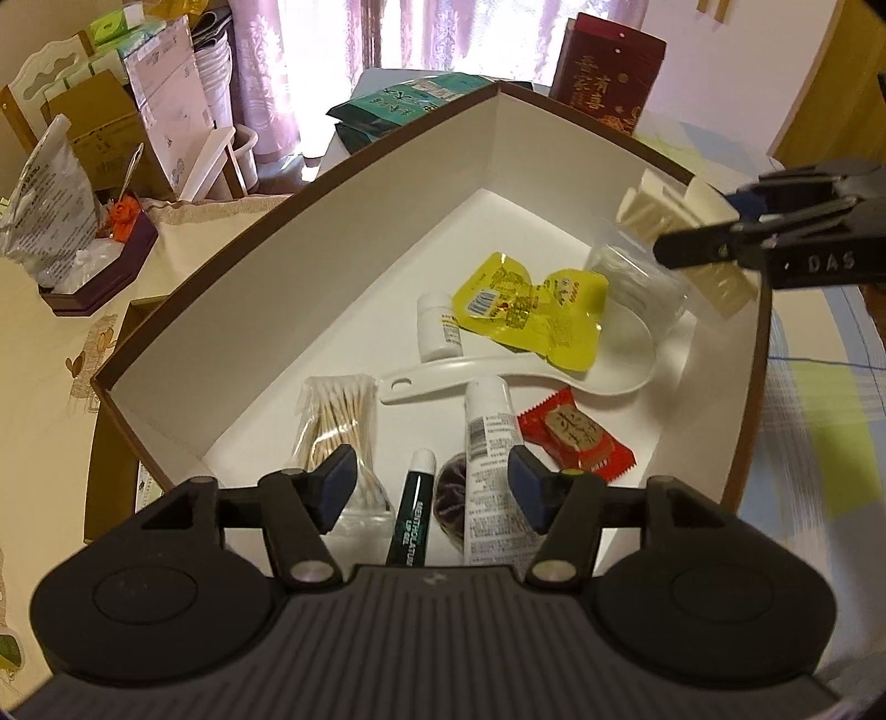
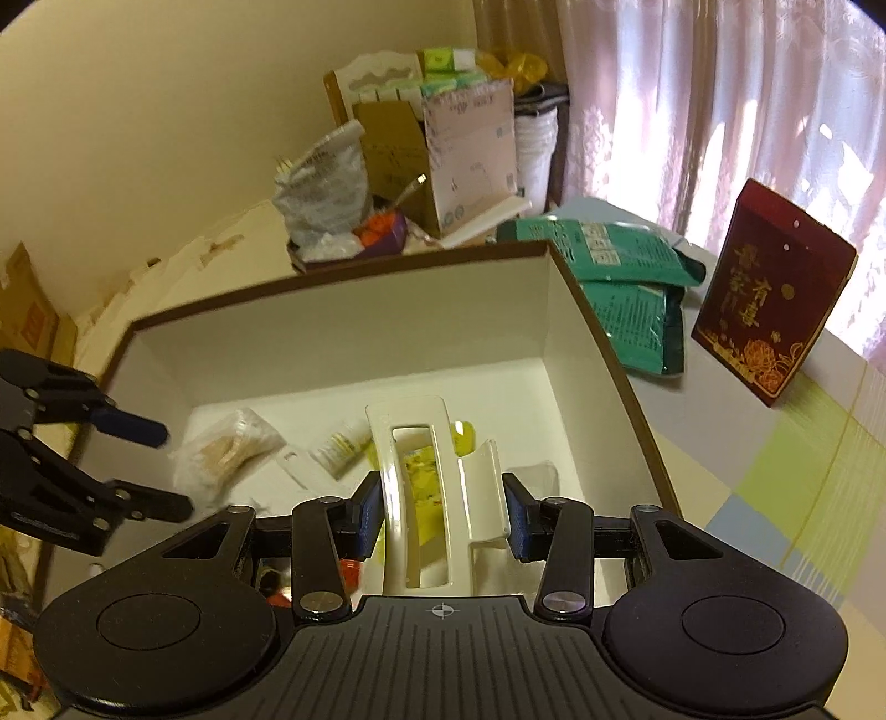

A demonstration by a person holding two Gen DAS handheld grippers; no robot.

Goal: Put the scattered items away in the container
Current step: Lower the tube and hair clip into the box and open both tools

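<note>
Left wrist cam sat just above the near edge of the box, looking down and forward into it toward a far corner and the curtains. Right wrist cam hovered over the opposite side, close in, facing across the box toward the cluttered shelf. Both views shared the box floor, the green packets and each other's gripper.

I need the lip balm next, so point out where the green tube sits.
In the left wrist view the green lip balm tube lies on the box floor between the cotton swab pack and the white tube, under the open left gripper.
</note>
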